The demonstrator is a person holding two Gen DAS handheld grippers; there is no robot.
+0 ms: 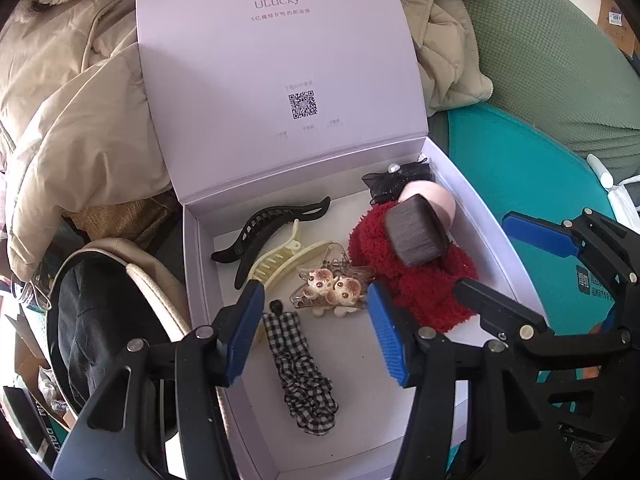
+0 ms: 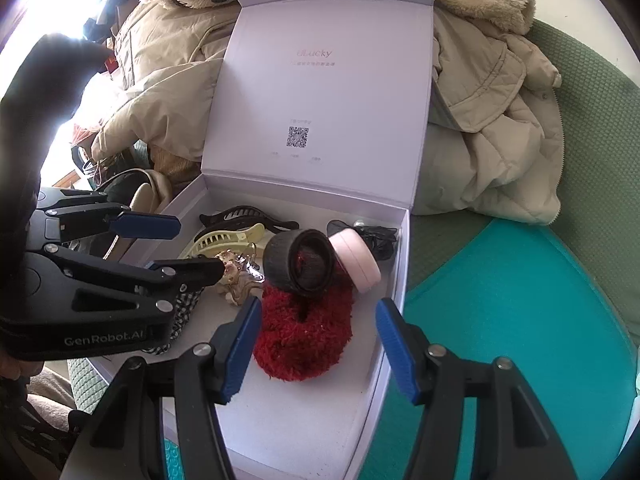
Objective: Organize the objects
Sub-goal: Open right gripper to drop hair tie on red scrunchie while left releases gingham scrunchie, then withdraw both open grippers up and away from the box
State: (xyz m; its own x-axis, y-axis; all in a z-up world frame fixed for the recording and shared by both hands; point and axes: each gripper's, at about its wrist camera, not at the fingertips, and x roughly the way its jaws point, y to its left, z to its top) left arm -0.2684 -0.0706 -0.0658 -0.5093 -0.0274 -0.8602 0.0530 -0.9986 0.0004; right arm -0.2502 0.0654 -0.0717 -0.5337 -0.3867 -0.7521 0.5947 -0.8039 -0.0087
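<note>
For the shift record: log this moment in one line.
left gripper: open, empty | right gripper: open, empty | box: lid up, holds accessories

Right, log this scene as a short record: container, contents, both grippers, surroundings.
container: white box, lid standing open
contents: black hair claw, cream hair claw, clear clip with bear charms, checked scrunchie, red fluffy scrunchie, pink-handled brush lying on it, black lace piece
left gripper: open above the box, nothing held
right gripper: open above the red scrunchie, nothing held
surroundings: beige coat, teal mat
</note>
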